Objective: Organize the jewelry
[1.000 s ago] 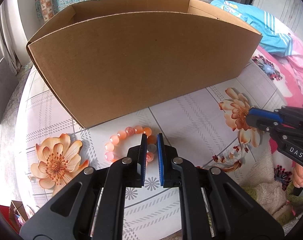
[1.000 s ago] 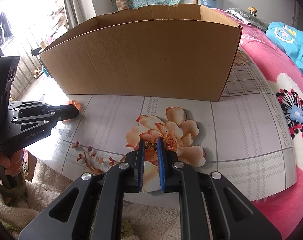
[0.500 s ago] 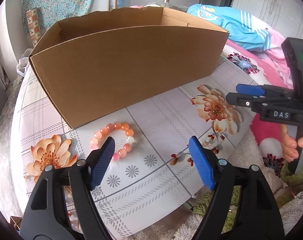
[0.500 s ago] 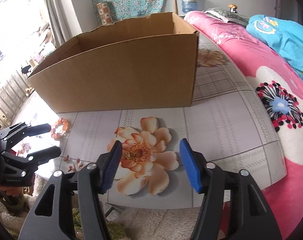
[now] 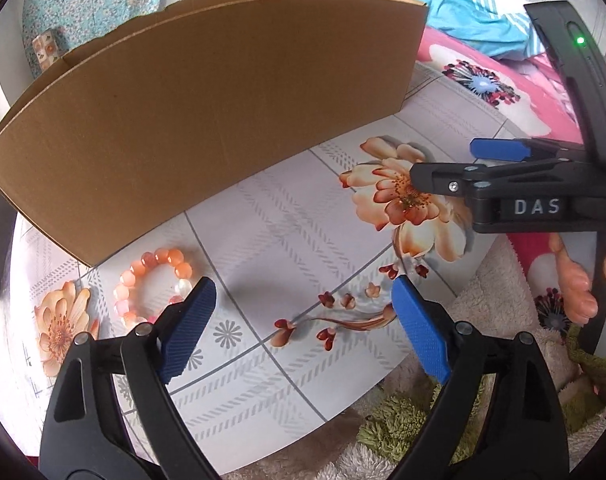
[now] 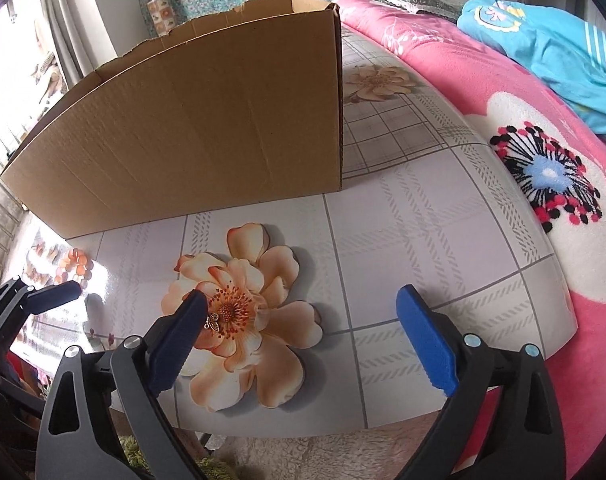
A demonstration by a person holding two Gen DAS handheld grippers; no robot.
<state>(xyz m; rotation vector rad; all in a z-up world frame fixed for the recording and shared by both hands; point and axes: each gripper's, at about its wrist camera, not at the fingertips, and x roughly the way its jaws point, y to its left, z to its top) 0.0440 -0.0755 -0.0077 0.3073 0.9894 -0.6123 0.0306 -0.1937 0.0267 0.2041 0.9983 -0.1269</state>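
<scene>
Both jaws opening on nothing, left gripper and right gripper leave the orange bead bracelet, lower left, outside the brown cardboard box.

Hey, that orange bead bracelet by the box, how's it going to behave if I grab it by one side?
The bracelet is a loop of separate round beads, so it will probably sag and dangle, not stay a stiff ring. The beads look smooth and glossy, so they may slip between flat pads. Pushed, it would likely slide or deform on the shiny table rather than roll away.
</scene>
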